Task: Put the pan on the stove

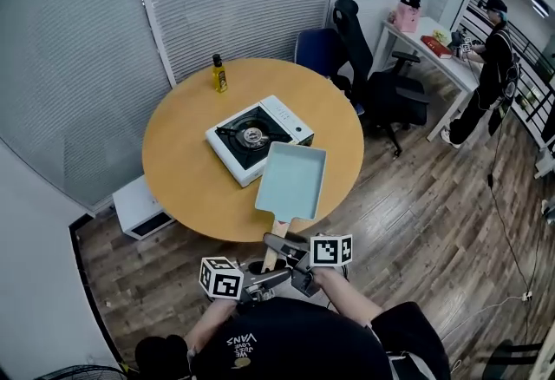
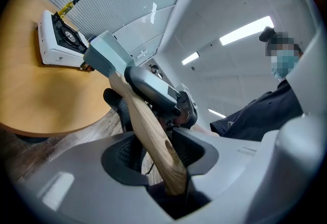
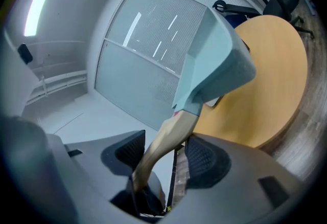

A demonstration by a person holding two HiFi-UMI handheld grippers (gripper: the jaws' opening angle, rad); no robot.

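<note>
– Head view had you at the near edge of the round wooden table (image 1: pixel 186 170), with the pale blue rectangular pan (image 1: pixel 292 181) held out in front of you over the table's near right part. Its far corner overlapped the near edge of the white stove (image 1: pixel 257 137) in that picture. Whether it touched the stove, I could not tell.

– Agreed. You had not yet set it on the black burner (image 1: pixel 251 136); the pan was off to that burner's near right, not over it. You held the pan by its wooden handle (image 1: pixel 276 239) with both grippers, one coming in from each side.

– Left gripper view showed your left gripper (image 2: pixel 156 141) clamped narrow on the butt end of that handle, with a pad against each side of the wood.

– Your right gripper (image 3: pixel 166 155) took the handle closer to the pan. The left gripper view showed it there, between your left gripper and the pan's body. Its jaws stood wider, closed round the wood that ran between the pads.

– Beyond the stove, a yellow bottle (image 1: pixel 220 73) with a dark cap stood upright near the table's far edge, well apart from the pan.

– And at the far right of the room, a person in dark clothes (image 1: pixel 486 75) stood at a white desk (image 1: pixel 429 53).
</note>
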